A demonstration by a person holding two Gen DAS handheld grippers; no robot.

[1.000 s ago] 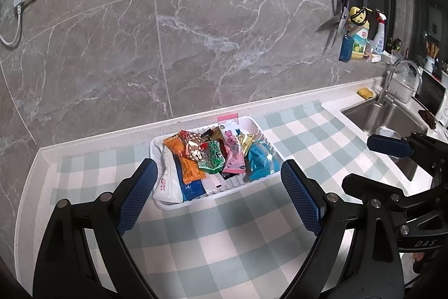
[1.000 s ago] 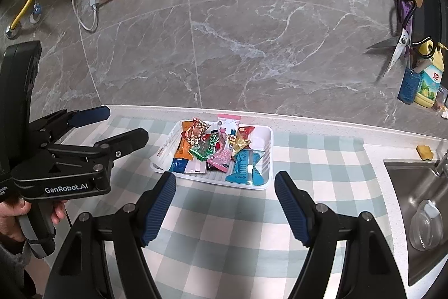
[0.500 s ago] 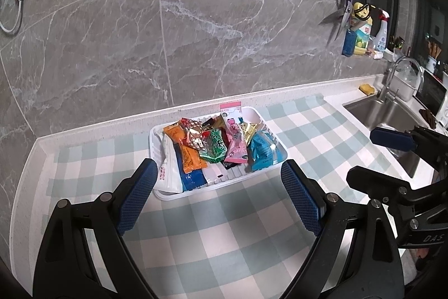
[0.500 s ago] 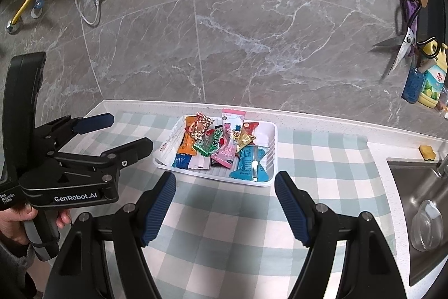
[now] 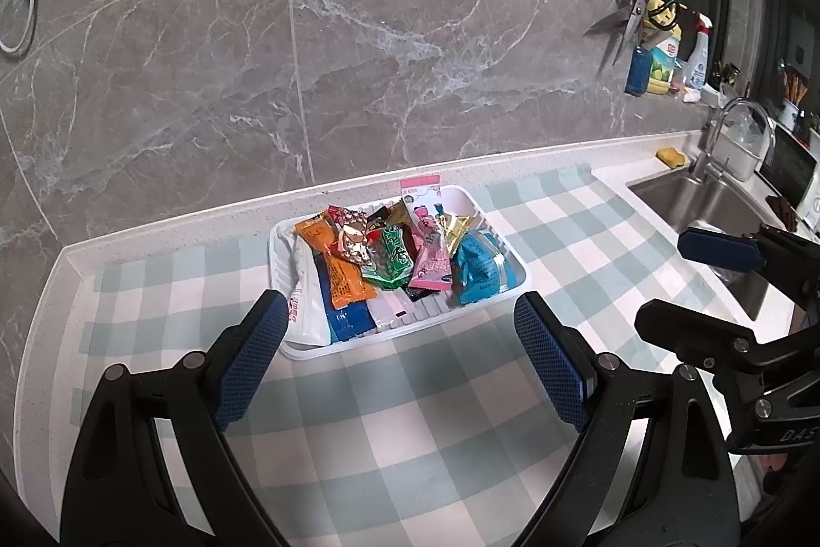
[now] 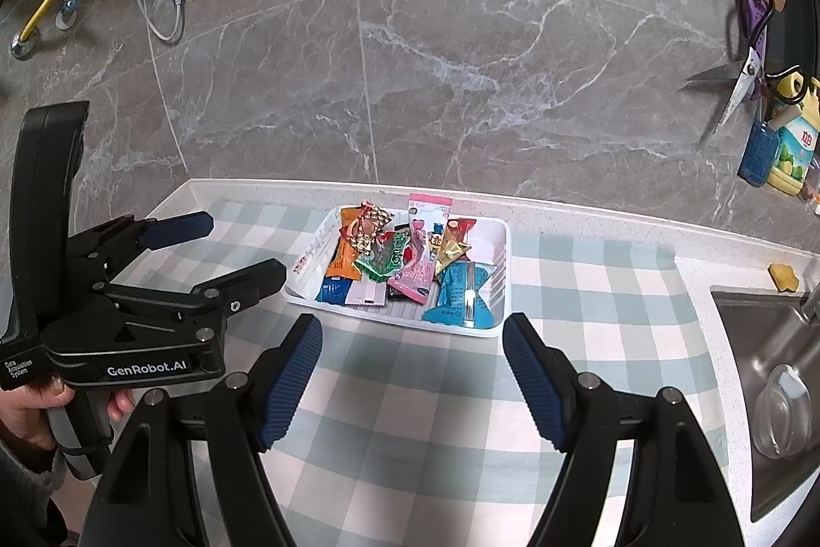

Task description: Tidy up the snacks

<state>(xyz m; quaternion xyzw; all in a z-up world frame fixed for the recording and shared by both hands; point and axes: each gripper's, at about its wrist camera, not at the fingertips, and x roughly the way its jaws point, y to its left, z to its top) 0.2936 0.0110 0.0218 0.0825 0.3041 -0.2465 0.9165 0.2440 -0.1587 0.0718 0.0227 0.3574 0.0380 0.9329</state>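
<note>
A white tray (image 5: 464, 201) stands on the checked cloth near the wall, piled with wrapped snacks: an orange packet (image 5: 338, 272), a green one (image 5: 392, 255), a pink one (image 5: 428, 252), a blue one (image 5: 479, 272) and a white one (image 5: 307, 308). My left gripper (image 5: 400, 316) hovers just in front of the tray, open and empty. My right gripper (image 6: 410, 325) also hangs open and empty before the tray (image 6: 505, 270), a little farther back. Each shows in the other's view: the right gripper (image 5: 666, 280) off to the tray's right, the left gripper (image 6: 241, 245) at its left.
The green-and-white checked cloth (image 5: 410, 419) covers the counter. A steel sink (image 5: 717, 198) with a faucet (image 5: 717, 137) lies to the right, a yellow sponge (image 5: 670, 157) beside it. Scissors (image 5: 633, 8) and bottles (image 5: 661, 70) hang on the marble wall. A hand (image 6: 31, 408) grips the left gripper's handle.
The left gripper has edged slightly toward the tray, which now sits a bit lower in its view. Both grippers stay open and empty; the snacks have not moved.
</note>
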